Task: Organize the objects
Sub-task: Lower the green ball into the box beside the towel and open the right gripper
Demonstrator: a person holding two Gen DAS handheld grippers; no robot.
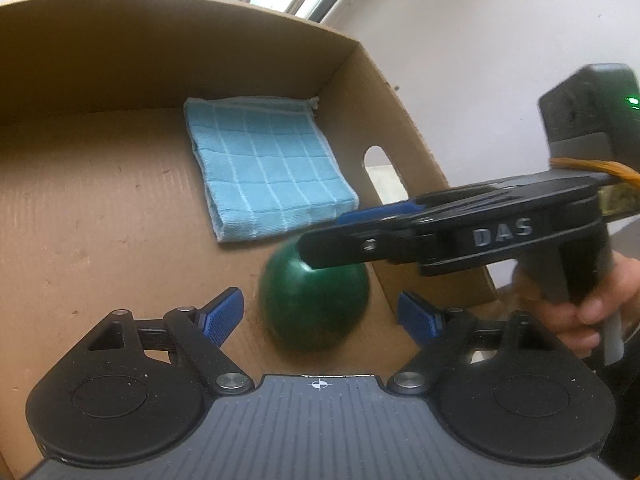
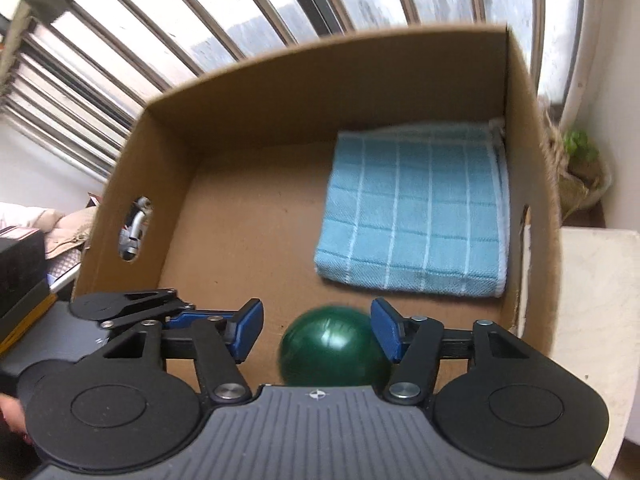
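An open cardboard box (image 1: 120, 64) (image 2: 320, 80) holds a folded light-blue checked towel (image 1: 264, 164) (image 2: 416, 208) in its far right corner. A dark green ball (image 1: 316, 304) (image 2: 334, 350), blurred, lies on the box floor near the front right wall. My right gripper (image 2: 316, 330) (image 1: 328, 236) hangs over the ball with its blue pads either side. A gap shows at the left pad, so it is open. My left gripper (image 1: 320, 316) stands open, wide and empty, above the box floor near the ball.
The box walls have oval handle holes (image 1: 380, 172) (image 2: 134, 228). Barred windows (image 2: 200, 20) stand behind the box. A potted plant (image 2: 580, 160) and a pale surface (image 2: 592, 280) lie to the right, with clutter (image 2: 24, 256) to the left. A hand (image 1: 588, 312) grips the right gripper's handle.
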